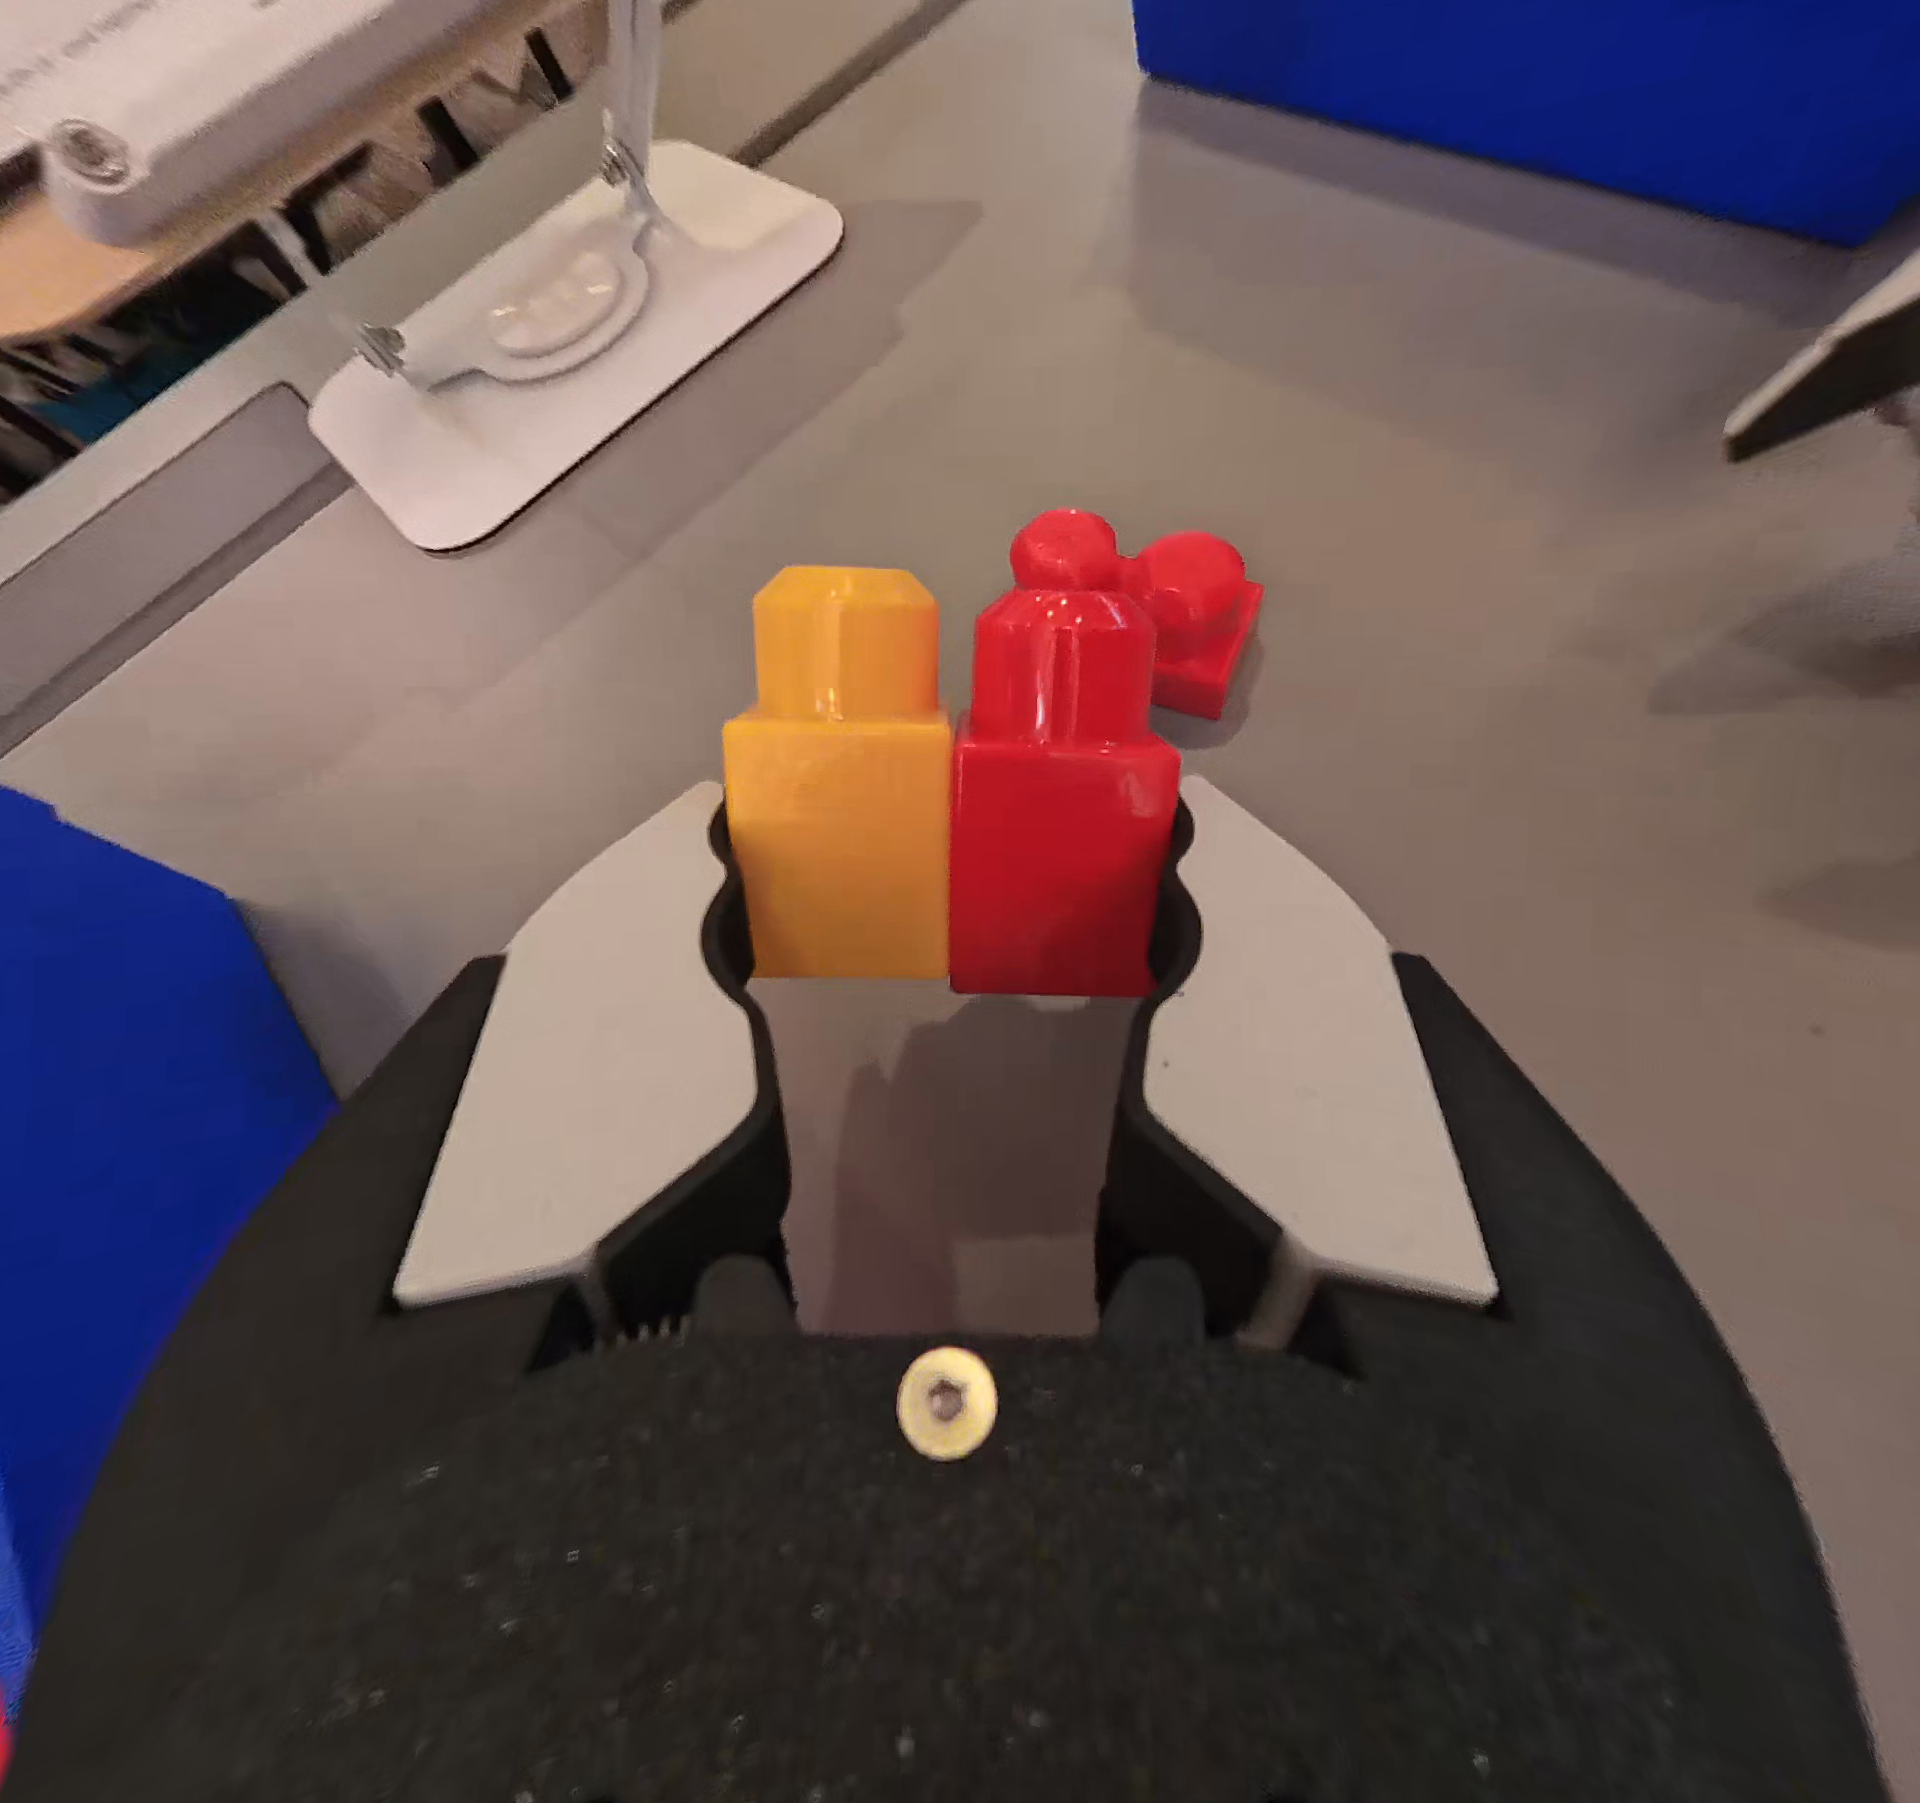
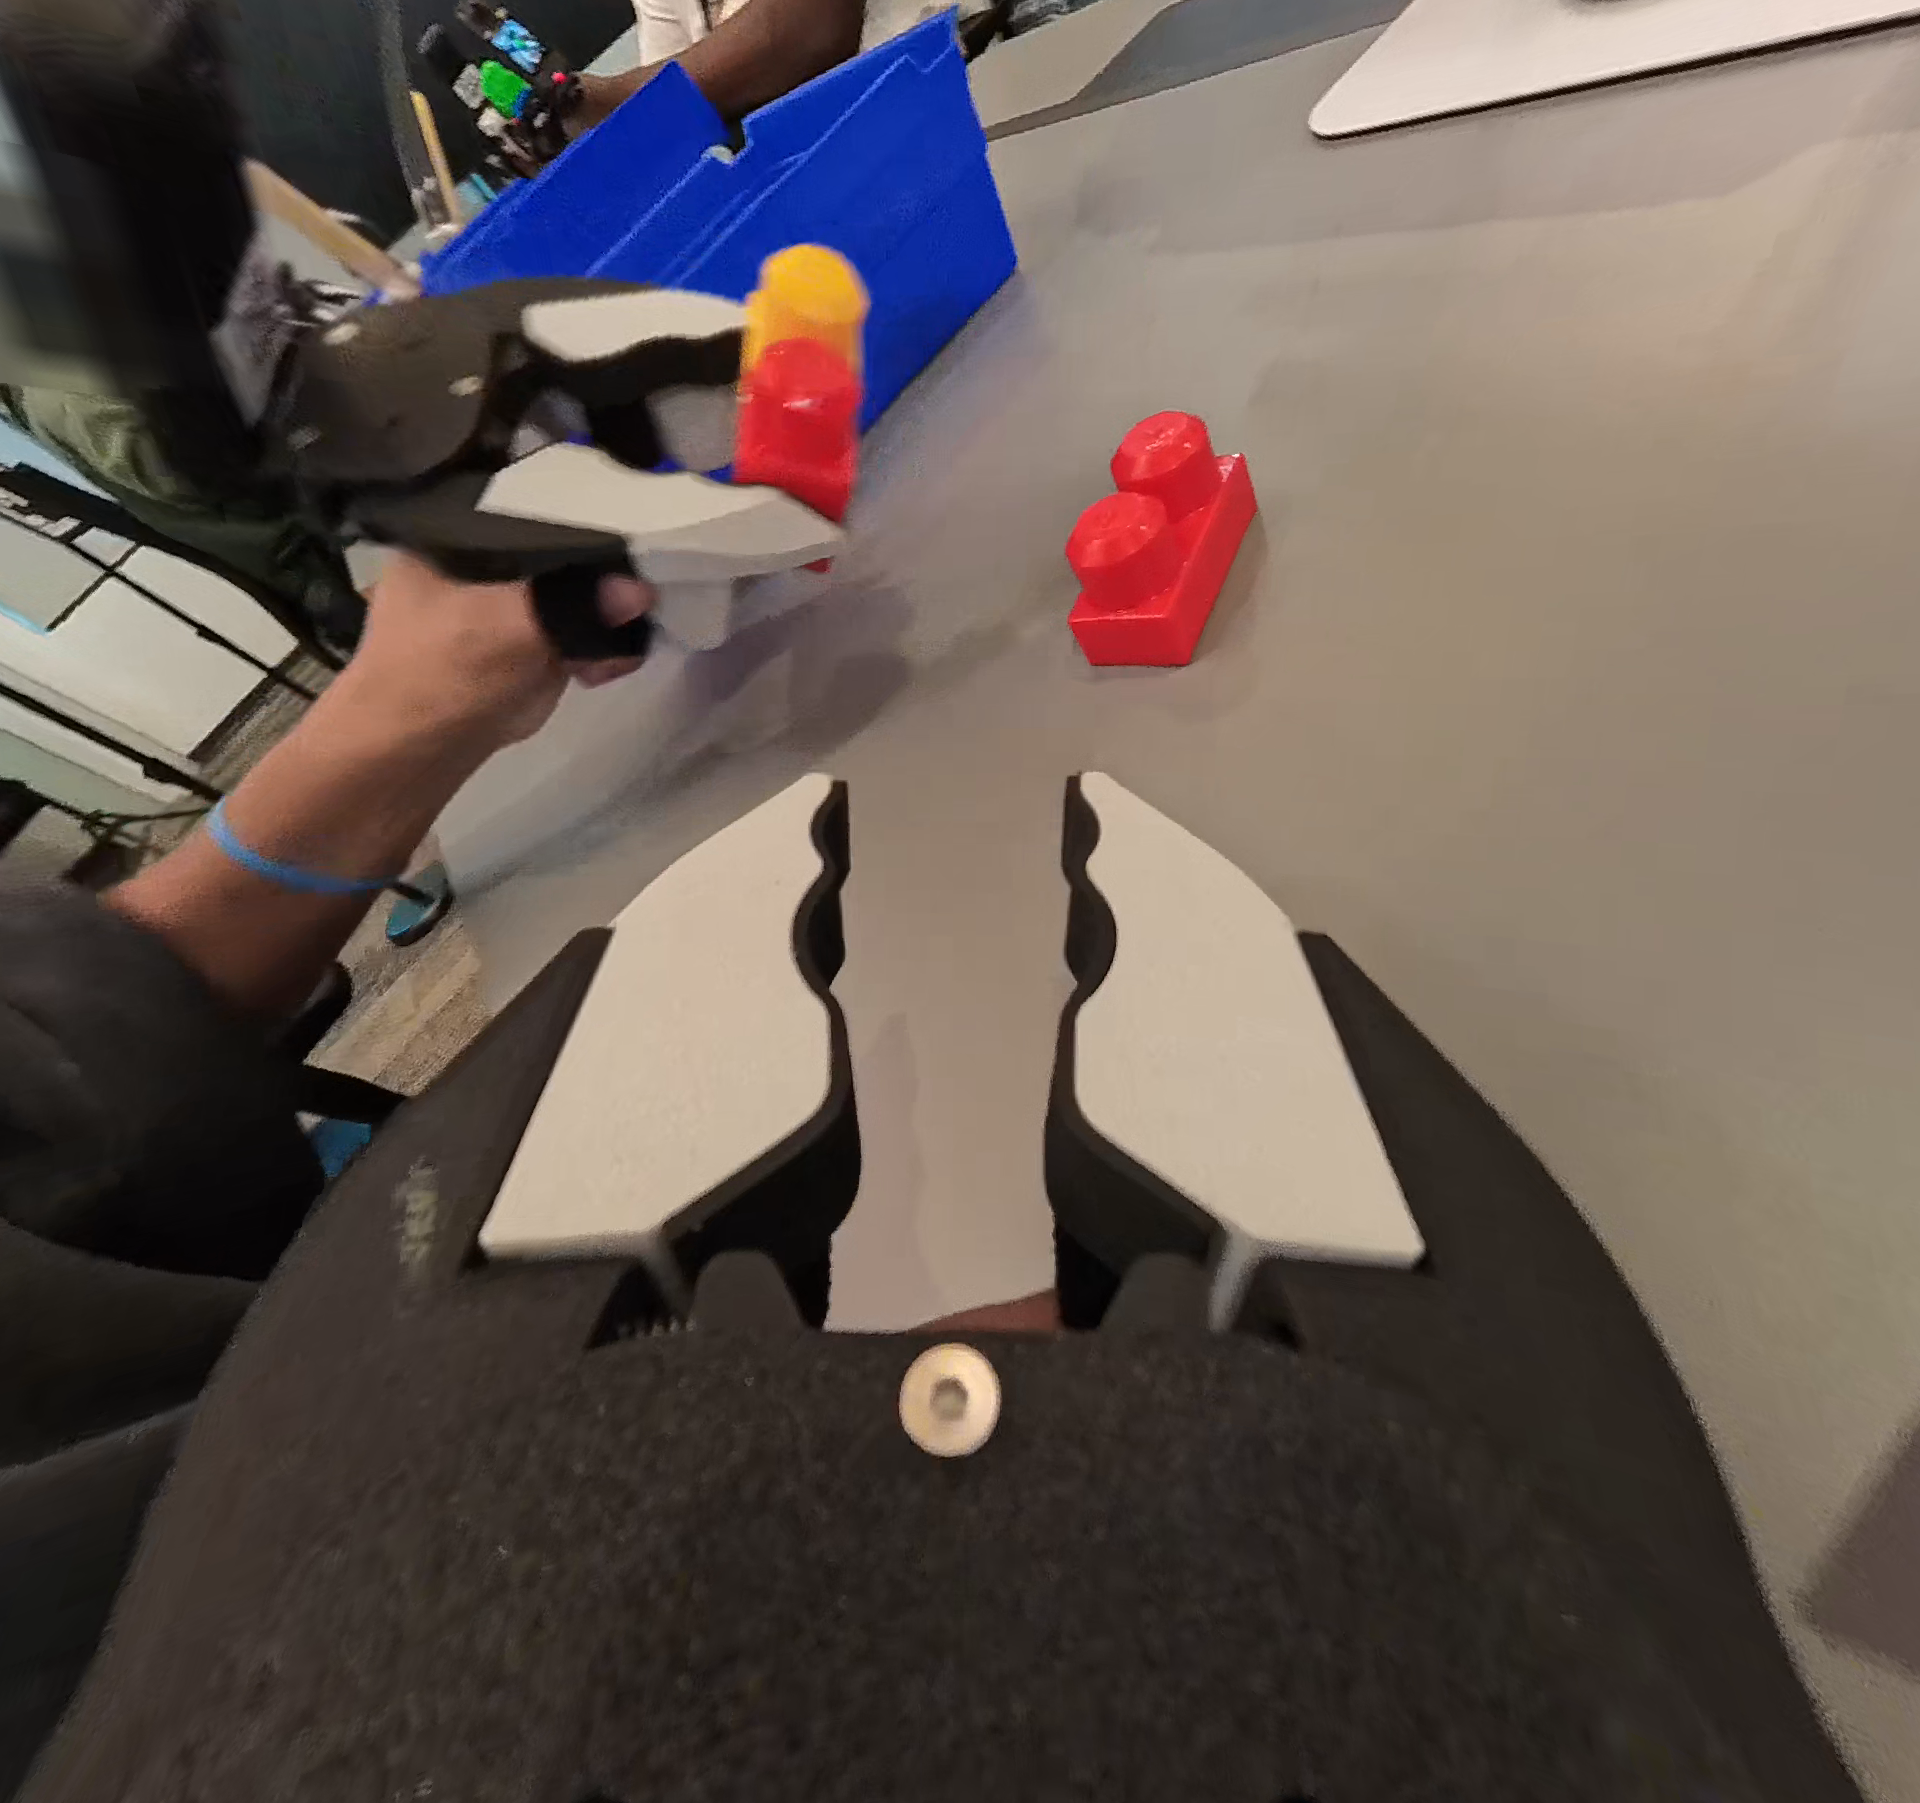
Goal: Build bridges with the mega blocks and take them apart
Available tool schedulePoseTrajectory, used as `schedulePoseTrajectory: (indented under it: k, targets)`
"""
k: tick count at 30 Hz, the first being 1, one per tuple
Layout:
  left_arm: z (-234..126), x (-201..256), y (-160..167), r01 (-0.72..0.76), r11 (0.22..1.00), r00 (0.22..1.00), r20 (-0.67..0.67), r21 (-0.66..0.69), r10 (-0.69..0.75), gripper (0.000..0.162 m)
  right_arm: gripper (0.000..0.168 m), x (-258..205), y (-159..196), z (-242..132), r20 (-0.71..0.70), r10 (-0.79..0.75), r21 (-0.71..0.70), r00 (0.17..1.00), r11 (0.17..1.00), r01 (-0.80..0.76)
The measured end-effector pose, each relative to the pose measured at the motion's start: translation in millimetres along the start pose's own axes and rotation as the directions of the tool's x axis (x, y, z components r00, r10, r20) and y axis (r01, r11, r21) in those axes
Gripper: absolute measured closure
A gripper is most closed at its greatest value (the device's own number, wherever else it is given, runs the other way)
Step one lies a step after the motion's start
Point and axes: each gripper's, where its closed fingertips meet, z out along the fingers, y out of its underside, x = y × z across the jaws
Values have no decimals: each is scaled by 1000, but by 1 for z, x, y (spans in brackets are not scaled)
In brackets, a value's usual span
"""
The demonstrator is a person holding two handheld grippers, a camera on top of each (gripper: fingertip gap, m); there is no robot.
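Left tool (image 1: pixel 951 880) is clamped on 2 single-stud blocks side by side: orange block (image 1: pixel 842 818) on its left, red block (image 1: pixel 1060 839) on its right, both upright, studs up. From the right wrist view the pair looks lifted off the desk (image 2: pixel 1455 818), though blur there makes that a judgement.

Right tool (image 2: pixel 956 860) holds nothing, jaws a narrow gap apart, hovering low over the desk.

Third piece: flat red plate (image 2: pixel 1158 548) with 2 studs, lying alone on the desk, touching nothing.

Key relation: the plate sits straight ahead of the left tool and slightly right, just beyond the held pair. For the right tool it is ahead and a bit right, well apart. Its long axis runs diagonally away from the right tool, near end toward it. Right tool is free, so it looks like the natural one to fetch the plate.

Looks: glossy hard plastic, rounded studs, plate thin with a square-edged base. Likely slippery under a shallow pinch.

Guess at the step: pillars need setting down with a gap, then plate across the top. Blue bin (image 2: pixel 831 184) stands behind the left tool.
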Motion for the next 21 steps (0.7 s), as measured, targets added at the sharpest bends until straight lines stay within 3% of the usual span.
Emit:
schedulePoseTrajectory:
  k: [3,6,9,13,18,21]
  targets:
    - [-20,4,2,20,997,999,29,71,-22,87,126,20,-7,5,-159,-55,-57,986,997,46]
    - [-39,-1,3,-38,995,992,120,97,26,87,124,32,-23,28,-285,-192,-216,939,967,132]
    - [-49,-2,9,-48,994,988,150,96,34,87,123,35,-36,67,-347,-330,-414,878,894,172]
    - [-53,-4,17,-30,994,992,126,106,16,87,122,49,-26,106,-377,-404,-609,834,786,105]
    - [-57,-6,25,-27,994,993,116,103,15,87,123,70,-10,117,-431,-451,-713,781,701,11]
    - [-59,-5,25,-11,994,996,95,111,0,87,131,72,-12,123,-438,-419,-689,796,725,2]
